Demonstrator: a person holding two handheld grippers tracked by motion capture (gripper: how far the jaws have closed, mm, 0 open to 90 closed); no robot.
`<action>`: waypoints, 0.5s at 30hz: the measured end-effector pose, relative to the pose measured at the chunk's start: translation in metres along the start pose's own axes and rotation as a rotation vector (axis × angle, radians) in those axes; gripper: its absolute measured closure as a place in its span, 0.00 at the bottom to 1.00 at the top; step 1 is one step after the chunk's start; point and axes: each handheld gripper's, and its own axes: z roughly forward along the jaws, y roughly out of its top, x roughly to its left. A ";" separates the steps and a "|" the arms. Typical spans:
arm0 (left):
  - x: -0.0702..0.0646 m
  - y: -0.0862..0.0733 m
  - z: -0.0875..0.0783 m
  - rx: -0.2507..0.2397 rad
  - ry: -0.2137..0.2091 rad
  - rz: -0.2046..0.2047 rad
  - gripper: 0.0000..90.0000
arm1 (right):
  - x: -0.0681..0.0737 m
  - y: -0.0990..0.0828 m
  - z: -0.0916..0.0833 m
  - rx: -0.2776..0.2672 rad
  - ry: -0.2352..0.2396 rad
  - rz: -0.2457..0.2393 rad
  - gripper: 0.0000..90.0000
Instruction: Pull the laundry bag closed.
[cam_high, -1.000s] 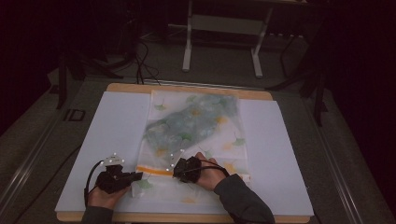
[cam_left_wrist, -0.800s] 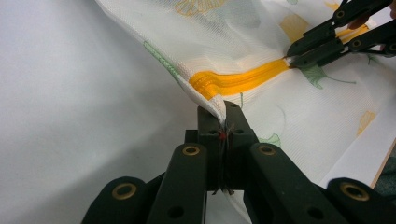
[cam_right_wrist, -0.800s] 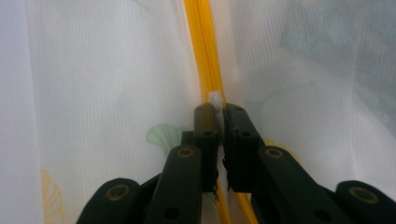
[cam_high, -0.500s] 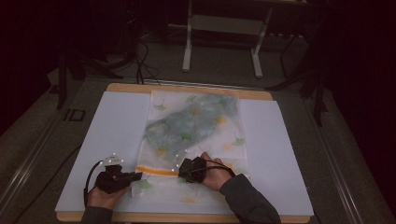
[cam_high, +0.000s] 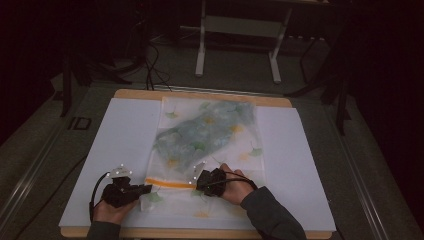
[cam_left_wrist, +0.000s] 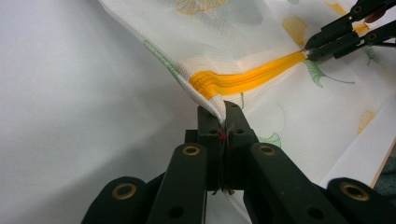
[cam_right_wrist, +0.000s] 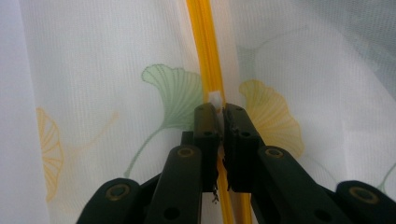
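We see a white mesh bag (cam_high: 207, 145) printed with ginkgo leaves lying flat on a white sheet (cam_high: 100, 165) over the wooden table (cam_high: 200, 233), and both grippers work at its near end along the orange zipper (cam_high: 170, 183). The left gripper (cam_left_wrist: 218, 114) has its jaws clenched on the corner of the bag, the mesh bunched and pinched right between the fingers (cam_left_wrist: 208, 122), with the end of the zipper just beyond their tips. From there the orange band runs away across the fabric to the right gripper (cam_left_wrist: 310, 52), which meets it farther off. In the right gripper view, the right gripper's (cam_right_wrist: 217, 111) jaws stand pressed together on a small white zipper pull (cam_right_wrist: 215, 98) that sits at the very tips of the fingers (cam_right_wrist: 237, 122), the zipper running straight ahead of them and also back beneath them. A green leaf print lies just left of the fingers, a yellow one just right.
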 end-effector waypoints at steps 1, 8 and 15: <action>0.000 0.000 0.000 0.000 0.000 0.001 0.98 | 0.000 -0.001 -0.001 -0.002 -0.001 -0.002 0.94; 0.001 0.000 0.000 -0.002 -0.003 0.000 0.98 | -0.001 -0.006 -0.002 0.007 -0.006 0.000 0.94; 0.002 -0.001 -0.001 -0.001 -0.002 -0.001 0.98 | -0.002 -0.014 -0.004 0.015 -0.010 0.007 0.94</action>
